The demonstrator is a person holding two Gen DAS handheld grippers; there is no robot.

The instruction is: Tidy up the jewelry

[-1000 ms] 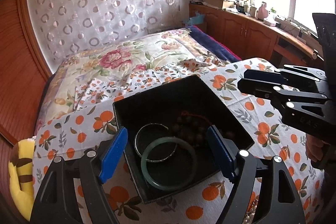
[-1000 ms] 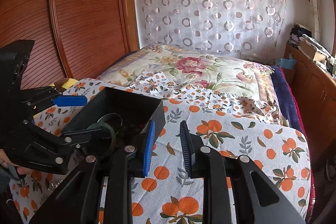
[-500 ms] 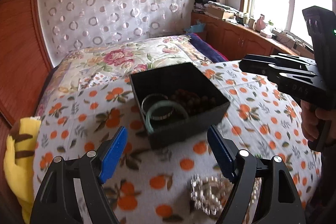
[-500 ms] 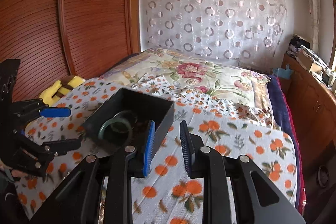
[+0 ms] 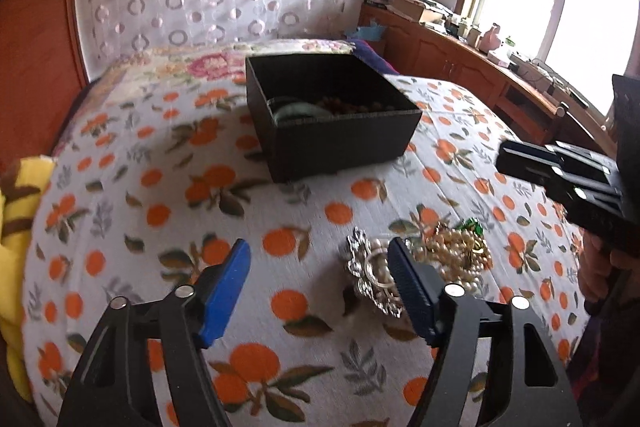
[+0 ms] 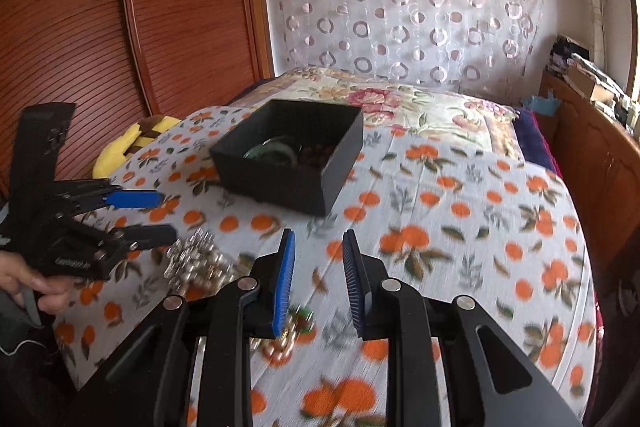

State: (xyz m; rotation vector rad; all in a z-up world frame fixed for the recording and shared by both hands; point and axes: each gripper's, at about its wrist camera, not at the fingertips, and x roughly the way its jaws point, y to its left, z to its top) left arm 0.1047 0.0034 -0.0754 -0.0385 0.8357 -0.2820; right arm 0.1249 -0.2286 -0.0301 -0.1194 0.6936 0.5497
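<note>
1. Where the orange-print bedspread [image 5: 168,187] covers the bed, it carries everything, and both grippers hang above its near part.
2. The black open box [image 5: 340,143] sits at 12 o'clock in the left wrist view and at about 11 o'clock in the right wrist view, well apart from both grippers; a green bangle [image 6: 270,149] and dark red beads [image 6: 316,157] already lie inside.
3. The left gripper [image 5: 318,287] has its blue pads spread wide and holds nothing; its right finger stands just in front of the loose jewelry.
4. The right gripper [image 6: 318,279] shows a narrow gap between its pads, also empty.
5. The silver ornate bracelet [image 5: 370,277] lies at about 5 o'clock in the left wrist view, touching the pearl-and-gold heap [image 5: 460,247], which carries a small green piece [image 5: 472,225].
6. Judged from this, the step in hand is the approach to the next loose piece; the left gripper would need to shift right, drop over the bracelet and close on its rim without dragging the tangled pearls along.
</note>
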